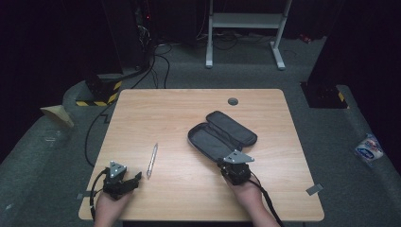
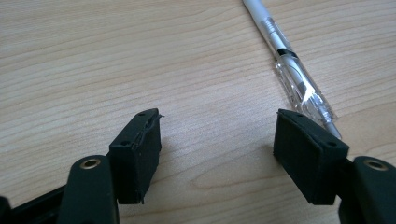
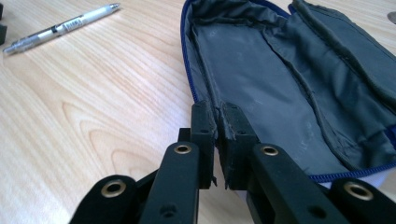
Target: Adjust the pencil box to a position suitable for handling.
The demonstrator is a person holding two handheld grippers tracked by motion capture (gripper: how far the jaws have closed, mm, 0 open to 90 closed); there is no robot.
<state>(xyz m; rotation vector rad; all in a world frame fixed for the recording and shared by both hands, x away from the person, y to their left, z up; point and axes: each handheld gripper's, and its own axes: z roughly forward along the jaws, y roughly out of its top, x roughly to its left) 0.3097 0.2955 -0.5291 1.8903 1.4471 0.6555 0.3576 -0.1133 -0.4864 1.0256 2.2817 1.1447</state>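
Right fingers [image 3: 218, 122] pinching pouch [image 3: 280, 84] rim, near edge

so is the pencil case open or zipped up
Open: the pencil case lies spread flat, its grey lining showing and nothing visible inside; the right gripper is pinching its near edge.

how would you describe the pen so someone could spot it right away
On the wooden table, look left of the open dark pencil case, toward the left gripper. The pen lies there flat on bare wood, touching nothing. It is the one slim, pale, partly see-through thing among black neighbours.
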